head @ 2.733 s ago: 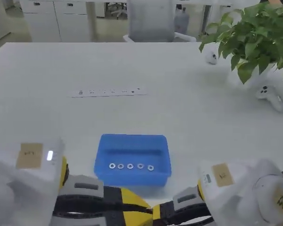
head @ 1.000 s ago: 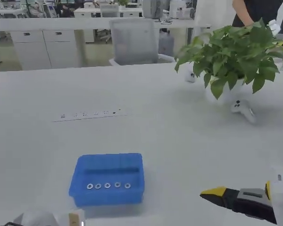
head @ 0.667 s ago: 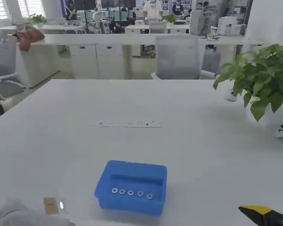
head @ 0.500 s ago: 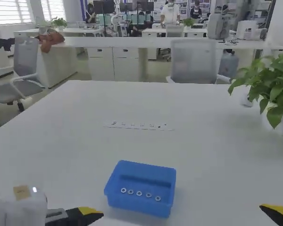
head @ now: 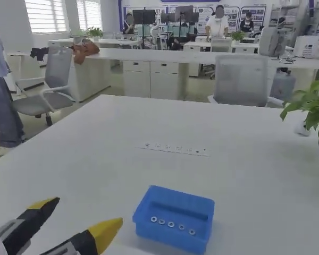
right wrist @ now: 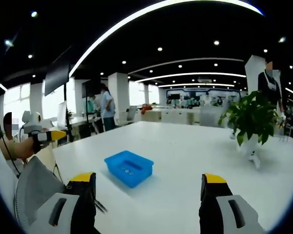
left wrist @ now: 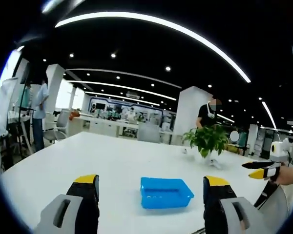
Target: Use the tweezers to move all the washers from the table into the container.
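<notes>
Moving your wide-open, empty left gripper (head: 80,218) and right gripper (right wrist: 149,176) carelessly, you may bump the blue plastic container (head: 167,239) near you on the white table (head: 149,122) and spill the small metal washers (head: 171,224) lying inside.

The left gripper (head: 82,212) was cut off by the head view's bottom edge, with everything behind its two yellow-tipped jaws out of frame. The washers (head: 171,224) in the container (head: 167,240), ahead and to the right of those jaws, were too small to count in either gripper view. A thin dark thing (right wrist: 100,206) just beside one jaw of the right gripper (right wrist: 148,179) could not be made out. Far beyond the jaws, the plant (head: 313,109) was cut by the right edge.
</notes>
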